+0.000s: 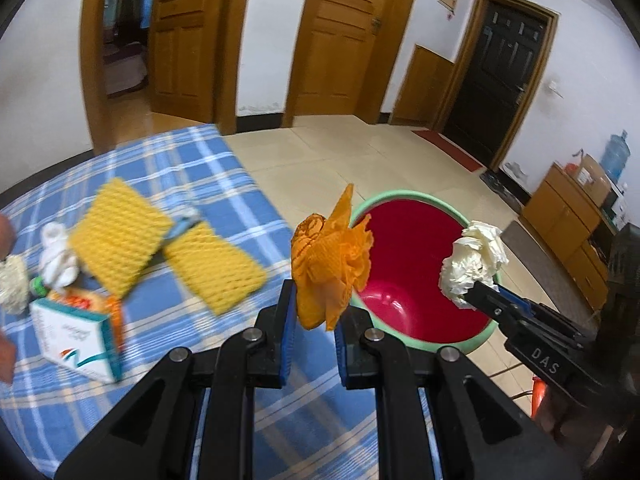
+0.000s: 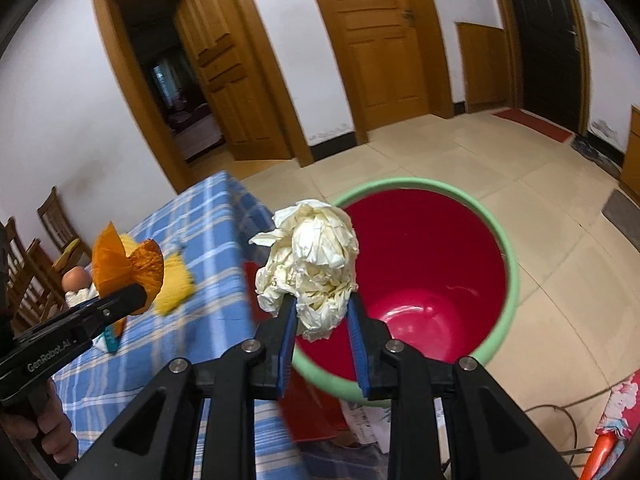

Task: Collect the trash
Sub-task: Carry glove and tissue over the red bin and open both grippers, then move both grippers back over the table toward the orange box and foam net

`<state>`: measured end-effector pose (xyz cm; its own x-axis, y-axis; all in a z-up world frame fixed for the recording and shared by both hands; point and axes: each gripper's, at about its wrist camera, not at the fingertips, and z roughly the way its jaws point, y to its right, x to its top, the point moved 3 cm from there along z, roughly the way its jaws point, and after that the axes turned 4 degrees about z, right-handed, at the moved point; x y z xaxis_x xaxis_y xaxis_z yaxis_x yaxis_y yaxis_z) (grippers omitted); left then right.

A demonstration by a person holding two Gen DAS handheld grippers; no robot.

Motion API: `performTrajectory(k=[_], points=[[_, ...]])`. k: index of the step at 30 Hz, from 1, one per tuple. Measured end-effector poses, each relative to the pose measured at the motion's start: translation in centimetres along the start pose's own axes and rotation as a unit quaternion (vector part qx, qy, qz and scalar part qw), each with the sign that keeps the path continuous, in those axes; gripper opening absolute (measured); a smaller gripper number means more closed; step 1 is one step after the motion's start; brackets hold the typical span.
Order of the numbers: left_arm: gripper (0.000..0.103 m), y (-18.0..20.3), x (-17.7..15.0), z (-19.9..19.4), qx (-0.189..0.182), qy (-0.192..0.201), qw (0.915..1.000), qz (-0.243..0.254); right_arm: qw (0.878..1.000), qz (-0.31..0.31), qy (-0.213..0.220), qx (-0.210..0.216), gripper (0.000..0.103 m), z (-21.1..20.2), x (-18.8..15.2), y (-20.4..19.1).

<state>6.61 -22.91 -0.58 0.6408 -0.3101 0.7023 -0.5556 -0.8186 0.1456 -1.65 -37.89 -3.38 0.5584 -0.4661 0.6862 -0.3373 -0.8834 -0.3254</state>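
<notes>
My left gripper (image 1: 316,312) is shut on a crumpled orange net wrapper (image 1: 332,264), held at the table's edge just left of the bin. The bin (image 1: 424,272) is red inside with a green rim and stands on the floor beside the table. My right gripper (image 2: 322,312) is shut on a crumpled white paper ball (image 2: 310,268), held over the bin's (image 2: 432,264) near-left rim. In the left wrist view the right gripper (image 1: 470,294) and its paper ball (image 1: 474,262) hang over the bin's right rim. In the right wrist view the left gripper (image 2: 136,292) shows with the orange wrapper (image 2: 128,264).
On the blue checked tablecloth (image 1: 224,168) lie two yellow foam nets (image 1: 120,236), a white crumpled tissue (image 1: 58,256), a small printed box (image 1: 76,336) and other scraps. Wooden chairs (image 2: 44,248) stand past the table. A low wooden cabinet (image 1: 572,236) lines the right wall.
</notes>
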Motion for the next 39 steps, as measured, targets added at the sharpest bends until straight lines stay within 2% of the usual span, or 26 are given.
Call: performTrajectory(k=[9, 18, 19, 20, 22, 24, 39], points=[[0.016, 3.4, 0.9, 4.7, -0.035, -0.029, 0.9985, 0.031, 0.999, 0.039, -0.016, -0.032, 0.032, 1.7, 0.1, 4.3], [0.016, 5.6, 1.3, 7.8, -0.057, -0.049, 0.9955, 0.058, 0.997, 0.065, -0.02, -0.046, 0.034, 2.3, 0.3, 6.3], [0.02, 5.8, 1.3, 7.9, -0.056, -0.05, 0.9953, 0.061, 0.996, 0.067, -0.019, -0.047, 0.035, 2.4, 0.3, 6.5], [0.023, 5.8, 1.3, 8.1, -0.055, -0.051, 0.9952, 0.062, 0.996, 0.068, -0.019, -0.046, 0.037, 2.3, 0.3, 6.5], [0.038, 5.8, 1.3, 8.2, -0.048, -0.052, 0.9956, 0.061, 0.996, 0.07, -0.017, -0.047, 0.041, 2.3, 0.2, 6.7], [0.042, 5.5, 1.3, 8.3, -0.04, -0.052, 0.9961, 0.06, 0.996, 0.073, -0.015, -0.047, 0.045, 2.3, 0.2, 6.8], [0.044, 3.1, 0.5, 5.5, -0.019, -0.047, 0.9985, 0.022, 0.997, 0.071, -0.003, -0.033, 0.049, 0.9, 0.4, 5.5]])
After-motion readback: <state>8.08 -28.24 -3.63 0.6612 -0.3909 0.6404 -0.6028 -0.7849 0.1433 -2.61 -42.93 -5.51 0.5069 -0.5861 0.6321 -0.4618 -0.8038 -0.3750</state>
